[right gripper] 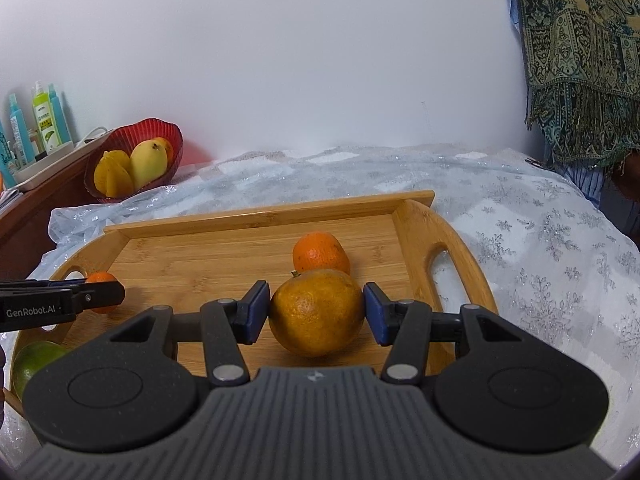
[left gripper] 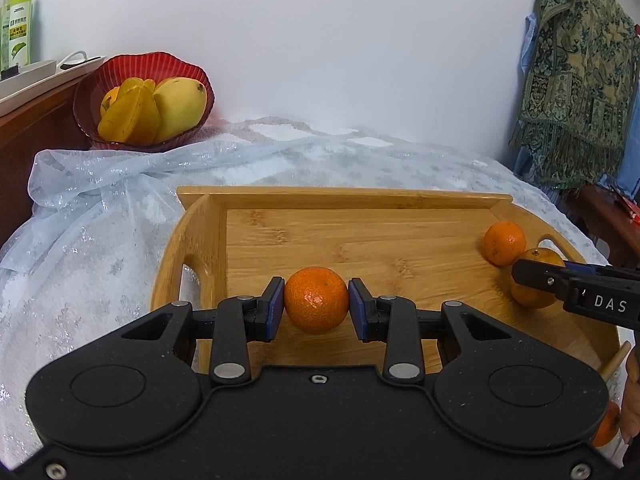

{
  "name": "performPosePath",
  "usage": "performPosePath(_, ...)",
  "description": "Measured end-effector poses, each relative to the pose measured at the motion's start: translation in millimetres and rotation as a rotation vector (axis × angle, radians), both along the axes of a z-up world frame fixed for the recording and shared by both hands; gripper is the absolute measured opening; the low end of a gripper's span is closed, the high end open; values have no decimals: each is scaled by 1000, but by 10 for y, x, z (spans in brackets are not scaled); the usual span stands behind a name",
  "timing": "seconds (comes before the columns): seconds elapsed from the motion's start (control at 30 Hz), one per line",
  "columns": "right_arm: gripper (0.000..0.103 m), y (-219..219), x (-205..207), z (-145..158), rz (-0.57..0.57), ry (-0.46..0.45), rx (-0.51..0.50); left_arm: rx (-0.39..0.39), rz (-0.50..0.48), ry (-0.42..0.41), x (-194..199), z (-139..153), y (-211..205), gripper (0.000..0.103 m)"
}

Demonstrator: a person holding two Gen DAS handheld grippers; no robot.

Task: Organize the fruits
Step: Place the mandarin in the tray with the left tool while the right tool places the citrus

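A wooden tray (left gripper: 280,236) lies on a white cloth; it also shows in the right wrist view (right gripper: 208,256). My left gripper (left gripper: 316,304) is shut on a small bright tangerine (left gripper: 316,298) over the tray's left half. My right gripper (right gripper: 317,312) is shut on a larger yellowish orange (right gripper: 316,312) over the tray's right half; that orange also shows in the left wrist view (left gripper: 532,294). Another tangerine (right gripper: 320,254) lies on the tray just behind it, seen in the left wrist view too (left gripper: 504,242).
A red bowl (left gripper: 120,68) with mangoes and starfruit stands at the back left on the cloth. A green fruit (right gripper: 34,360) lies at the tray's near left corner. Bottles (right gripper: 44,120) stand on a side shelf. A patterned scarf (left gripper: 580,80) hangs at right.
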State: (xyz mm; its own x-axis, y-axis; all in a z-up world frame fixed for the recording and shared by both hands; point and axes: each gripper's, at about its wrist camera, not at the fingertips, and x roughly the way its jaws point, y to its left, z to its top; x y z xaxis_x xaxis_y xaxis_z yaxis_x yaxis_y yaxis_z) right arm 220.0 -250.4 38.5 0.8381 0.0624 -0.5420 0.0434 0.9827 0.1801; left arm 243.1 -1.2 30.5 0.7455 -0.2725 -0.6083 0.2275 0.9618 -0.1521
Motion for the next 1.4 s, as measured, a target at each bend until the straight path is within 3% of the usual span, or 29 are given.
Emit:
performPosePath(0.97,56,-69,-106,-21,-50,17,87,-9,1,31,-4,-37,1,33)
performPosePath(1.33,60,-70,-149,-37,-64,9,109,-3,1,19,-25,-14,14,44)
performPosePath(1.4,62,-66,-154,-33,-66,7,107,1,-3,9,-41,-1,9,51)
